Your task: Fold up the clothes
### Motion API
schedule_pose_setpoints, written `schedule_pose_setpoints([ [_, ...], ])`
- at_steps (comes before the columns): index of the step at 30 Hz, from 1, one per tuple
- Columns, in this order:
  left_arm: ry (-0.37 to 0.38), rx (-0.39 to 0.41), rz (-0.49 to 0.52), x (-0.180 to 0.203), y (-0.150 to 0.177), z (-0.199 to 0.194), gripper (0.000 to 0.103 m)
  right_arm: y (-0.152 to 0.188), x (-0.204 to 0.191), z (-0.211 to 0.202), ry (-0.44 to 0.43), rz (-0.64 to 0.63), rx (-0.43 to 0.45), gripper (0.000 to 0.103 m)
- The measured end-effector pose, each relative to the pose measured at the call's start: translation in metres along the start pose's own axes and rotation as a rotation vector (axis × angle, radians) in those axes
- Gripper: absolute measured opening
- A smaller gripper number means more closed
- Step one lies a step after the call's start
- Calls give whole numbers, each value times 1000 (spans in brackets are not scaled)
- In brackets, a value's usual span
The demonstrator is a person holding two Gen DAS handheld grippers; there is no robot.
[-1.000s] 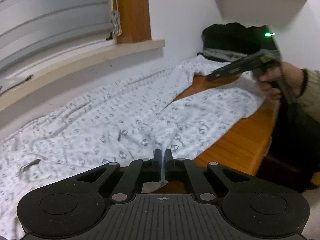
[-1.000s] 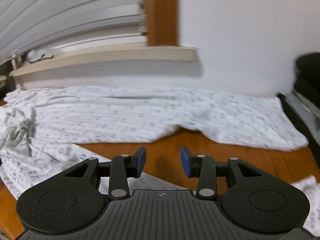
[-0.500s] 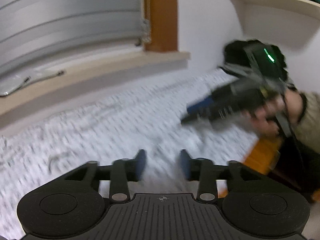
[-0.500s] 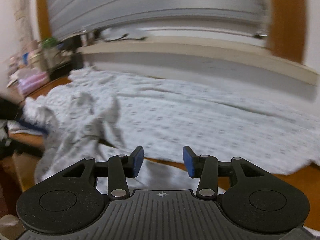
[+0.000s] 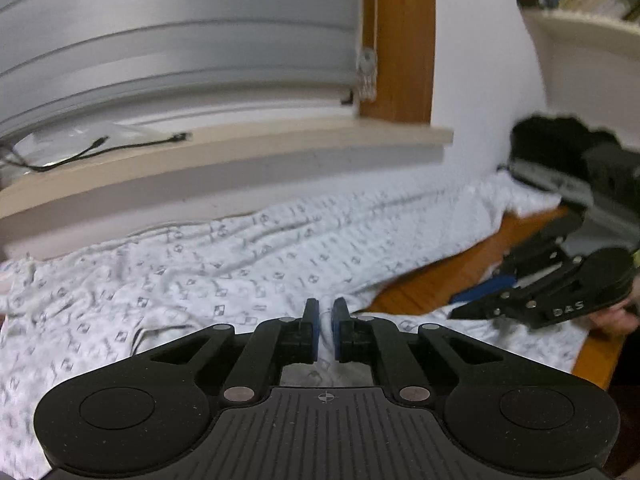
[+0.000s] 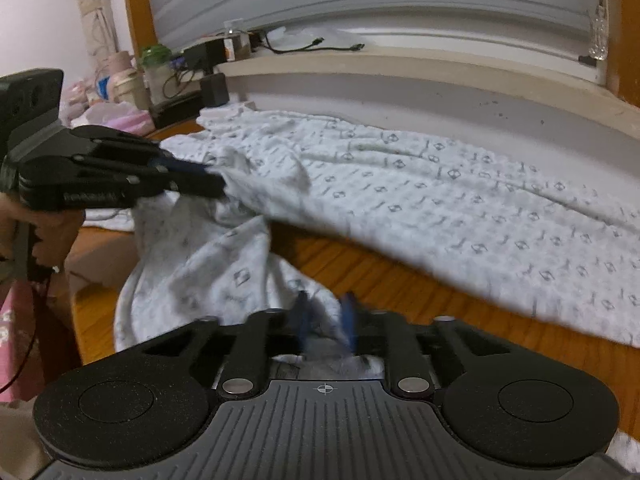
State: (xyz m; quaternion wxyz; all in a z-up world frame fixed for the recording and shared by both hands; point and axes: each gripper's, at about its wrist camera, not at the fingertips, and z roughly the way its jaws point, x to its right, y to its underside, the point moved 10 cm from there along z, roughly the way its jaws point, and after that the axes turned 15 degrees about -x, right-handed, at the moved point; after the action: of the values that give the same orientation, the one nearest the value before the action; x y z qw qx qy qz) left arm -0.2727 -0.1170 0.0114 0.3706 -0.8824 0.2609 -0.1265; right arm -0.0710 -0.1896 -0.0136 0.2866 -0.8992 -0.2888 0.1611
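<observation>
Garment (image 6: 400, 200) pinched by left gripper (image 5: 325, 312) on table (image 6: 400, 280).

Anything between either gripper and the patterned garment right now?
Nothing visible. The left gripper is pinching the white patterned garment at its edge; the right gripper sits on a fold, its fingers blurred over bare wooden table.

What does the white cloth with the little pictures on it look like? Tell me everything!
The white garment is soft, thin fabric printed all over with small grey squares and marks. It lies wrinkled and spread along the wooden table below the window sill, with one part drooping toward the front edge. The left gripper pinches a bunched bit and lifts it, so folds hang down. The right gripper closes on the near edge; blur hides whether it grips yet.
</observation>
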Motion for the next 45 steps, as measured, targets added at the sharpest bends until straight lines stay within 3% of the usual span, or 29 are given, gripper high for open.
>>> schedule_pose_setpoints([
  [3, -12, 34, -48, -7, 6, -8, 7, 4, -3, -8, 7, -8, 38, 4],
  [9, 15, 47, -171, -28, 9, -2, 8, 11, -15, -39, 2, -39, 126, 3],
  [18, -4, 23, -151, -26, 9, 6, 10, 33, -38, -41, -2, -132, 42, 3],
  [21, -14, 21, -154, -24, 15, 2, 18, 26, -33, -40, 12, -110, 46, 5],
  [25, -10, 39, -147, -18, 15, -11, 18, 9, -26, -30, 19, -58, 54, 23],
  [33, 15, 51, -84, 9, 7, -22, 18, -20, -27, 4, -35, 42, 37, 24],
  [39, 28, 33, -109, 7, 14, -12, 18, -27, -35, 18, -114, 101, 15, 24],
  [45, 26, 24, -123, 3, 19, -11, 18, -27, -56, 18, -137, 54, 27, 24],
])
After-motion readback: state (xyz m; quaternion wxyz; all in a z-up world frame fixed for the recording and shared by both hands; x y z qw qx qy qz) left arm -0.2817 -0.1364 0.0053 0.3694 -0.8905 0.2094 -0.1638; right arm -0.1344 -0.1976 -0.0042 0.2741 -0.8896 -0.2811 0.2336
